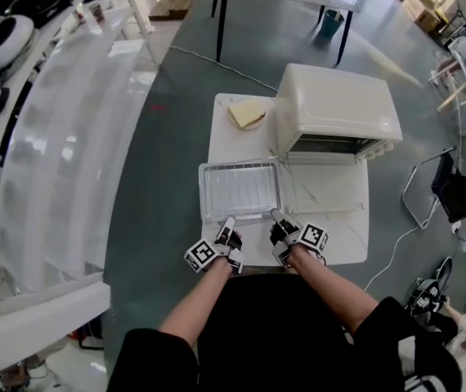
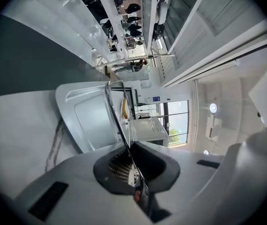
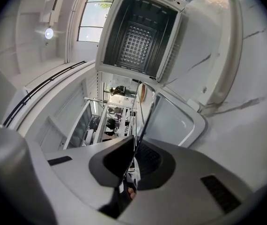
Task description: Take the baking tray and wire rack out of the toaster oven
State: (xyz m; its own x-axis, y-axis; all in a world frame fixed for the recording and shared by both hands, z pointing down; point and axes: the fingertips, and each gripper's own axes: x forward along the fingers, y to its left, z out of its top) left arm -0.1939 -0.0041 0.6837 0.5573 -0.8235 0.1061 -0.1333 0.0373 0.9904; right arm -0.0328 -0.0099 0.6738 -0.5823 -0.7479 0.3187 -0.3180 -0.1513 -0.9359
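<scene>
A wire rack [image 1: 241,188] lies over a silver baking tray [image 1: 207,196] on the white table, left of the oven's lowered door [image 1: 324,188]. The white toaster oven [image 1: 335,109] stands behind, its dark cavity [image 3: 140,36] empty. My left gripper [image 1: 227,224] is shut on the rack's near edge; a thin rack rod [image 2: 119,121] runs into the jaws, with the tray [image 2: 89,118] just beneath it. My right gripper [image 1: 275,217] is shut on the same near edge further right, and the rack wire [image 3: 145,114] passes between its jaws beside the tray [image 3: 175,121].
A slice of bread on a plate [image 1: 248,114] sits at the table's far left corner. The table's bare top [image 1: 231,144] lies between plate and tray. White shelving [image 1: 61,137] runs along the left. A black chair [image 1: 462,194] and cables are on the floor to the right.
</scene>
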